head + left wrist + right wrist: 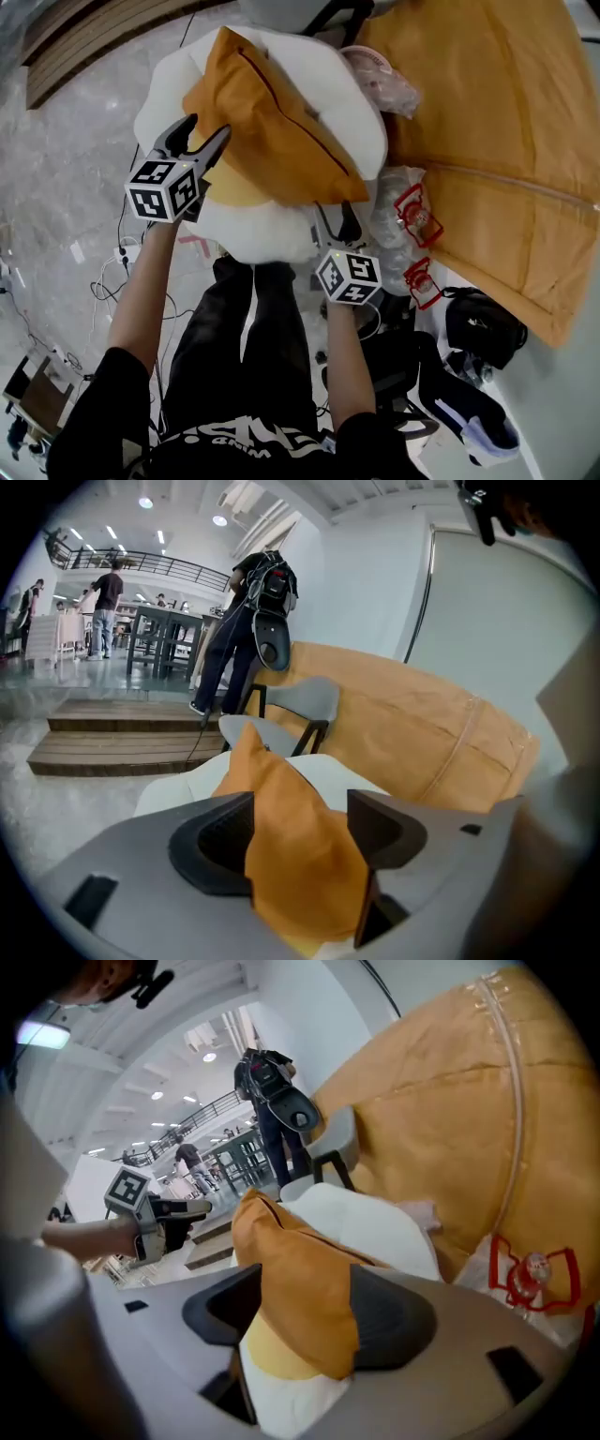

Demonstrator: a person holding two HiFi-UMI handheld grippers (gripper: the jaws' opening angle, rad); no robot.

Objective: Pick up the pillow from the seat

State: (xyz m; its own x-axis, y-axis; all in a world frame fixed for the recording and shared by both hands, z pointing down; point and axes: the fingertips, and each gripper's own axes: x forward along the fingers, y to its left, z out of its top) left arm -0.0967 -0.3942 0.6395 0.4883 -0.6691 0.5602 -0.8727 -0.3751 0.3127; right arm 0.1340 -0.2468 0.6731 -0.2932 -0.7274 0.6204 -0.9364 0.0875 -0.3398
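Orange pillow lying on the white seat.
The left hand-held gripper and the right hand-held gripper each have their jaws apart around a near corner of the pillow, unclamped. A large tan cushion lies beside the seat.

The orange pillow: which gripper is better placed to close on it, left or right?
Probably left. The left gripper has the pillow deep between its open jaws; the right gripper, also open, has only a corner there, with the white cushion beneath.
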